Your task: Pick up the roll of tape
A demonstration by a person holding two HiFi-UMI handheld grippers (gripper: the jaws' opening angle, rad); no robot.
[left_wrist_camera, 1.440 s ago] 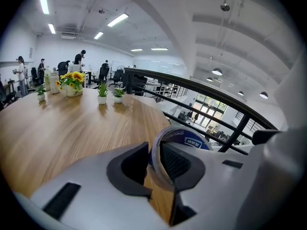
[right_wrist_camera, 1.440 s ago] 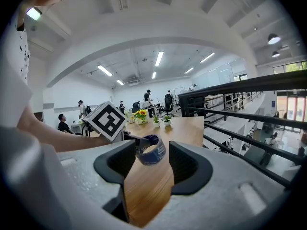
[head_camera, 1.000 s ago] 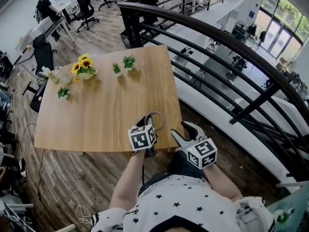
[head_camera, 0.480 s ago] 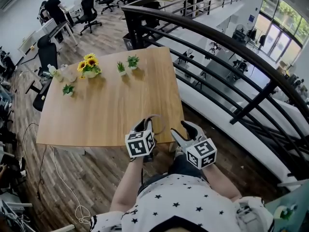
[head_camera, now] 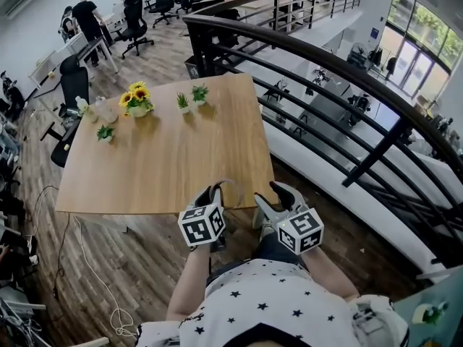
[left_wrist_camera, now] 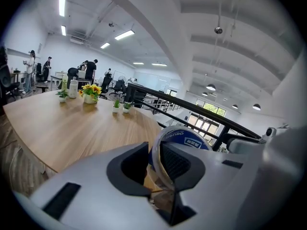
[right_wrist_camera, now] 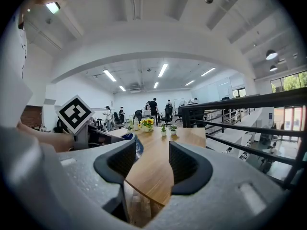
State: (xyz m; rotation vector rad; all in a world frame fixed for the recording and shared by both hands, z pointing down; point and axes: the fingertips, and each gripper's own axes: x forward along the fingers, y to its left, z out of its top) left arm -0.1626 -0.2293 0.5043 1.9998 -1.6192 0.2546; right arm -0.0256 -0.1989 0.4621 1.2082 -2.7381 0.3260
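At the surface's [head_camera: 159,157] near edge, left hand-held gripper [head_camera: 217,194] clamps the roll of tape [left_wrist_camera: 184,137] (seemingly raised clear); right hand-held gripper [right_wrist_camera: 146,164] gapes, spare.

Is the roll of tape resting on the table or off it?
Off it: the left tongs grip the roll of tape, clear of the table.

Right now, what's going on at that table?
A person stands at the near edge of the table with a gripper in each hand. The left gripper has its jaws shut on the tape, gripping the roll's wall, seemingly clear of the wood. The right gripper is beside it, jaws apart and empty. The plants stand at the far end.
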